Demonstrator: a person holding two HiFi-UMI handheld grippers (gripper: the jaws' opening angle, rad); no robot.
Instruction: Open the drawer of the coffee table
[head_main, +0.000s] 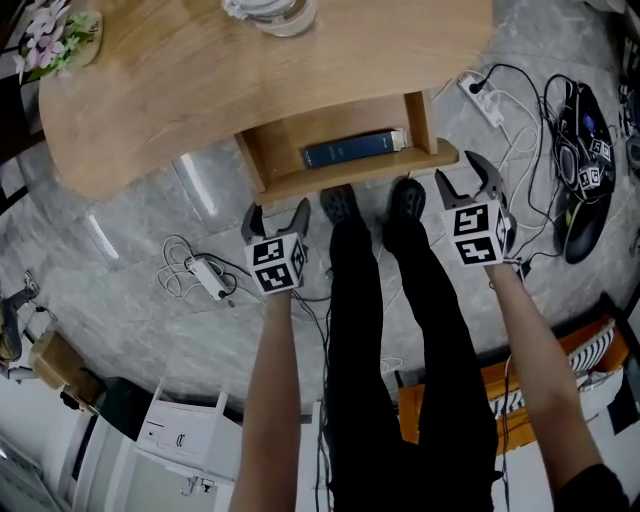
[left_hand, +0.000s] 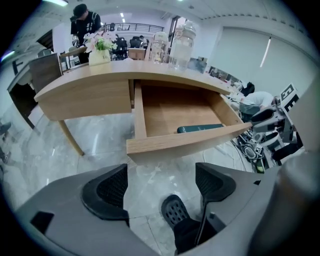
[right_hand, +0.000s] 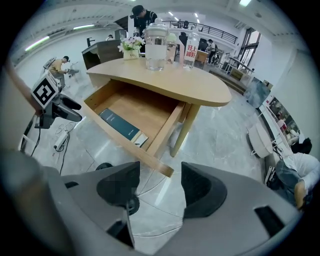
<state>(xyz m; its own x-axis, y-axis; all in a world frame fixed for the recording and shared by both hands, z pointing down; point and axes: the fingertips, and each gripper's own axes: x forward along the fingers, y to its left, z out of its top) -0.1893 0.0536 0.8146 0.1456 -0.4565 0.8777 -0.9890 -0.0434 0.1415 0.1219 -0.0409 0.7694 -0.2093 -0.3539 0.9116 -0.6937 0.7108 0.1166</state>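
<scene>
The wooden coffee table (head_main: 200, 80) has its drawer (head_main: 360, 182) pulled out toward me, with a dark blue book (head_main: 350, 149) lying inside. My left gripper (head_main: 276, 215) hangs open just in front of the drawer's left corner and holds nothing. My right gripper (head_main: 468, 178) is open beside the drawer's right corner, also holding nothing. In the left gripper view the open gripper (left_hand: 161, 180) points at the floor below the drawer front (left_hand: 180, 144). In the right gripper view the open gripper (right_hand: 160, 182) sits just short of the drawer's corner (right_hand: 165, 170), and the book (right_hand: 120, 125) shows inside.
Glass jars (right_hand: 156, 47) and a flower pot (head_main: 55, 40) stand on the tabletop. My shoes (head_main: 375, 205) stand under the drawer front. A power strip with cables (head_main: 205, 275) lies left on the floor. More cables and a black bag (head_main: 585, 170) lie right.
</scene>
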